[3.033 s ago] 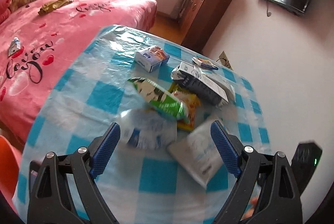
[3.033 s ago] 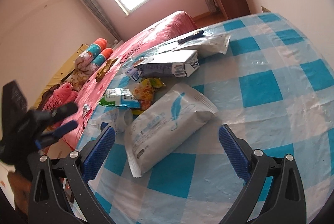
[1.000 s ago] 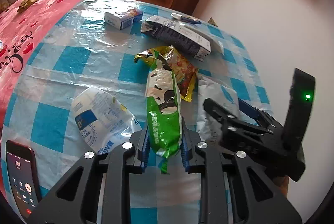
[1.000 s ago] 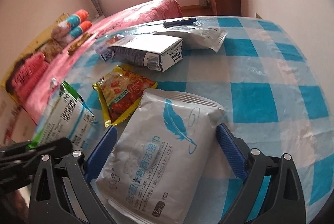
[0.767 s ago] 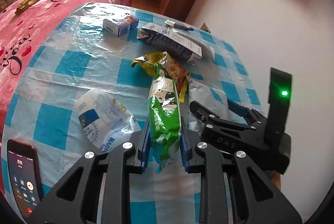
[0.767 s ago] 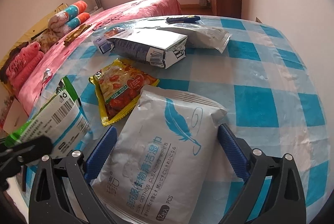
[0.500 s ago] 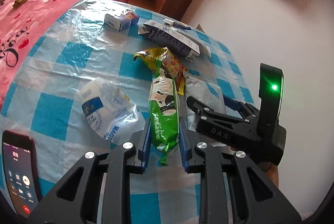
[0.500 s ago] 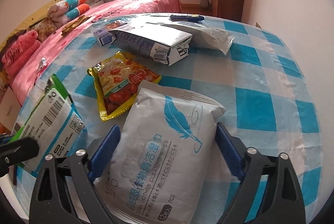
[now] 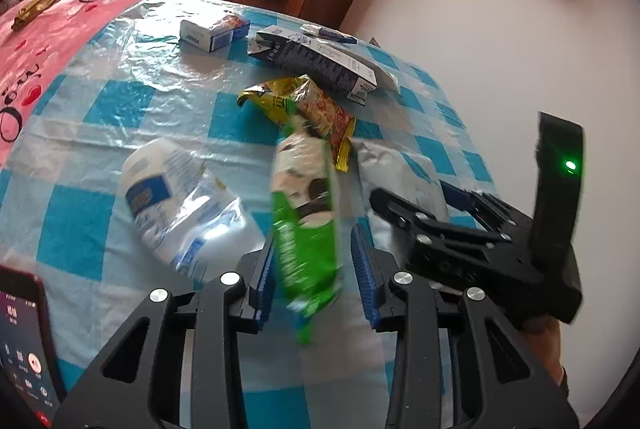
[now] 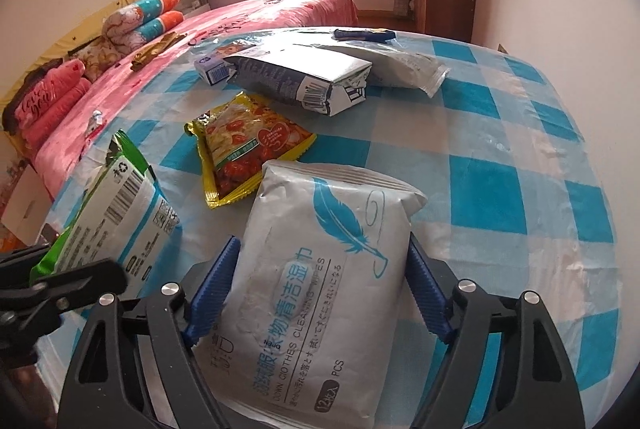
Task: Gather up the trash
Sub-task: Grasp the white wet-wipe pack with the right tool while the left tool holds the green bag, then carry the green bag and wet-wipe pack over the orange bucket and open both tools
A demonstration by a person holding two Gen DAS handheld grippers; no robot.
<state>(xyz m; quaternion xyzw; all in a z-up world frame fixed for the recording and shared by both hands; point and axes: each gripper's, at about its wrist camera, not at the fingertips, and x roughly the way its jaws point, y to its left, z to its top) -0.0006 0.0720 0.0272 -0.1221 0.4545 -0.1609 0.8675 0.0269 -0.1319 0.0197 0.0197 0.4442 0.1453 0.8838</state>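
- Table (image 10: 500, 157): checked cloth under a glossy plastic sheet, so flat packs will probably slide rather than lift; near edge cut off in both views.
- Wipes pack (image 10: 320, 269): lies flat on the table at the near edge. Looks soft, full and fairly heavy, with slick film. Best held across the width at mid-length, not by the end seals. Right gripper (image 10: 323, 243) has just been closing on it; pads now meet both long sides. Near end of the pack is hidden under the gripper body.
- Clear bag (image 9: 172, 197): crumpled, empty-looking, very light; pinch a fold. Print unreadable.
- Carton (image 10: 296, 81): flattened, stiff card, light; grip across the thin sides.
- Green wrapper (image 9: 308, 229): empty, limp, weightless. Left gripper (image 9: 312, 249) has just been opening; wrapper sits between the pads with a gap on one side, so it's let go. It is motion-blurred; can't tell if it rests on the table.
- Yellow packet (image 10: 244, 145): flat, crinkly, light; one end tucked under the wrapper in the left view.
- Phone (image 9: 20, 349): screen lit, cut off by the frame; not trash, I'd guess.
- No bin visible.
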